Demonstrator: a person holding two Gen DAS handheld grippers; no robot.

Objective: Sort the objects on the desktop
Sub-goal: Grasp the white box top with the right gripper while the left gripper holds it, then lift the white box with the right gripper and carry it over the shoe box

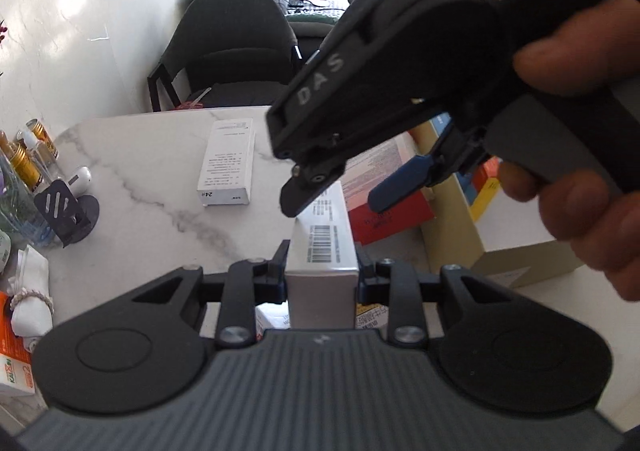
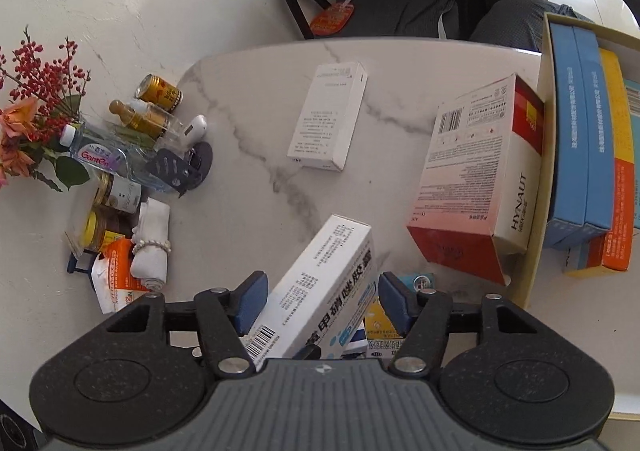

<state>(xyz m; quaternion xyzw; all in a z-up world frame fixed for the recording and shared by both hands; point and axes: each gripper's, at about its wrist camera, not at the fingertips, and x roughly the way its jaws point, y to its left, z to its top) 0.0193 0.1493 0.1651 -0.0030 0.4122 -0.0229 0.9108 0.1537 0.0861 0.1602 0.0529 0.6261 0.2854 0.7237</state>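
Observation:
My left gripper [image 1: 322, 271] is shut on the near end of a long white medicine box [image 1: 324, 239] with a barcode, holding it above the marble table [image 1: 140, 179]. In the right wrist view the same box [image 2: 328, 271] slants up between the blue pads [image 2: 252, 303] of my right gripper [image 2: 323, 303]; the pads stand apart from its sides, so this gripper is open. Seen from the left wrist, the right gripper [image 1: 340, 199], held by a hand [image 1: 580, 211], hangs over the box's far end.
A flat white box [image 2: 328, 115] lies mid-table. A red and white HYNAUT box [image 2: 480, 171] leans on a cream tray [image 2: 540, 171] holding blue and orange boxes. Bottles [image 2: 152, 115], flowers, a black stand [image 2: 176, 167] and a rolled cloth [image 2: 152, 243] crowd the left. Dark chairs [image 1: 232, 47] stand beyond.

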